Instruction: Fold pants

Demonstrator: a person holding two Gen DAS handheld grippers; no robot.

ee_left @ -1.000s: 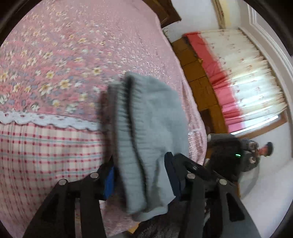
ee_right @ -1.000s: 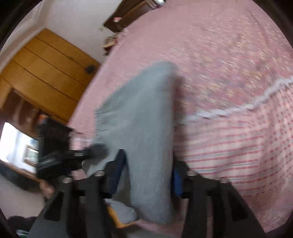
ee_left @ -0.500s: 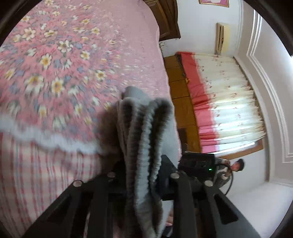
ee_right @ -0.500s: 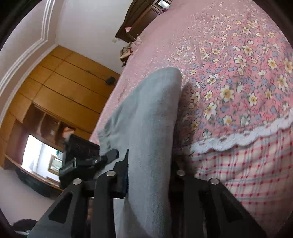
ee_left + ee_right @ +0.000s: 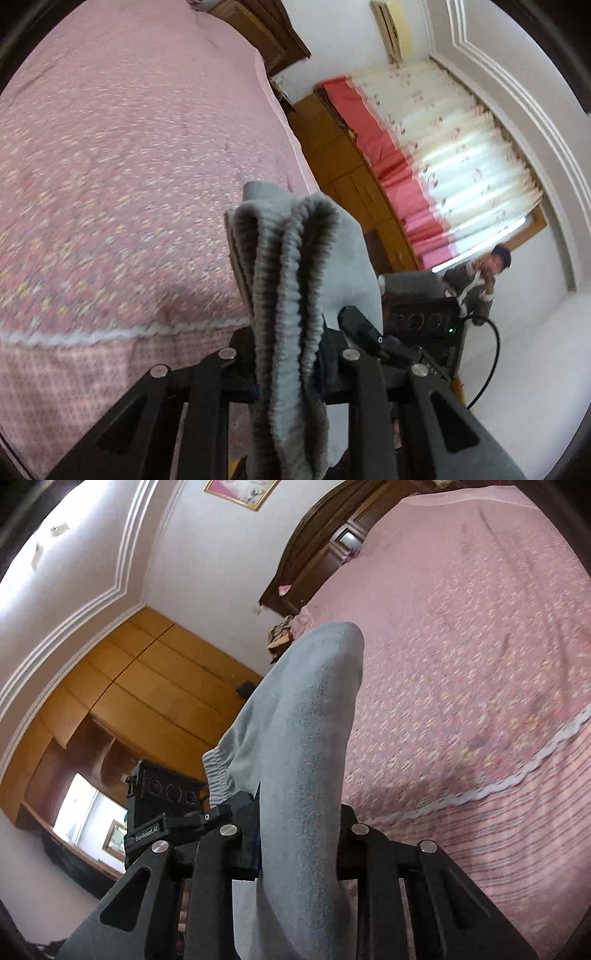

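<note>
The pants (image 5: 295, 280) are grey and held up above the pink bed (image 5: 122, 155). The left tool (image 5: 286, 363) pinches the stretchy waistband, and the right tool (image 5: 299, 845) squeezes a smooth fold. Behind them are a red and white curtain (image 5: 436, 147), a wooden wardrobe (image 5: 147, 679) and a person (image 5: 484, 273).

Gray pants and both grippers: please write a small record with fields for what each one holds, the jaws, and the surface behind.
item: gray pants, bunched, lifted off the bed
left gripper: jaws closed on the ribbed waistband
right gripper: jaws closed on a smooth part of the pants
surface: bed with pink flowered cover, white lace trim
background: curtain, wooden wardrobe
other: a person sitting by the curtain
</note>
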